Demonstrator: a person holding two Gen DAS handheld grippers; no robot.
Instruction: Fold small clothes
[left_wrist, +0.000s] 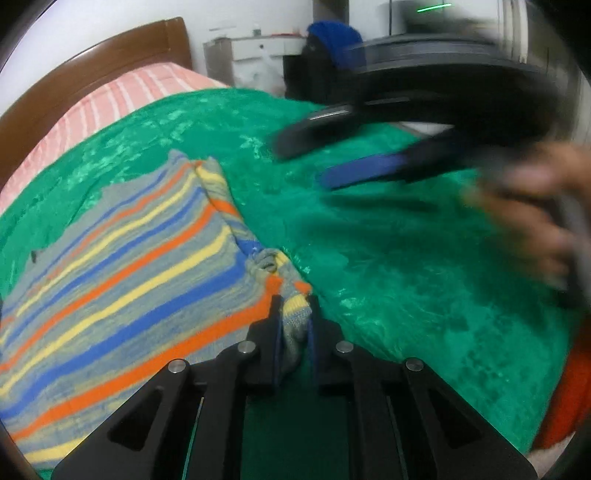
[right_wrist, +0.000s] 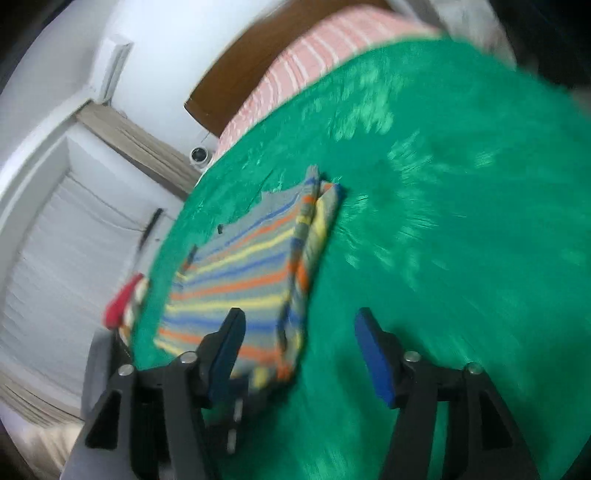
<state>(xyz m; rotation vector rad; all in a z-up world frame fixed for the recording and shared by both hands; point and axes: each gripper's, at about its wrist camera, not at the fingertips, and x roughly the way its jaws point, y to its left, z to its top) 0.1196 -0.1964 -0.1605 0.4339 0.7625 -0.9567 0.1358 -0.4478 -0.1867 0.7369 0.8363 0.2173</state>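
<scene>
The left gripper (left_wrist: 293, 314), nearest the left wrist lens, is clenched on the near right corner of the striped garment (left_wrist: 122, 258), a bunched fold of knit caught between its pads. The green blanket (left_wrist: 388, 266) covers the bed and carries the garment, which lies flat and partly folded on the blanket's left part. Its long axis runs away from the left jaws toward the wooden headboard (left_wrist: 85, 74), and a narrow folded-over strip lines its right edge. The right gripper (right_wrist: 299, 343) hovers with jaws released and nothing between them. In the right wrist view the garment's near edge sits just beyond and mostly left of that gap. The left hand therefore appears the nearer, already attached.
</scene>
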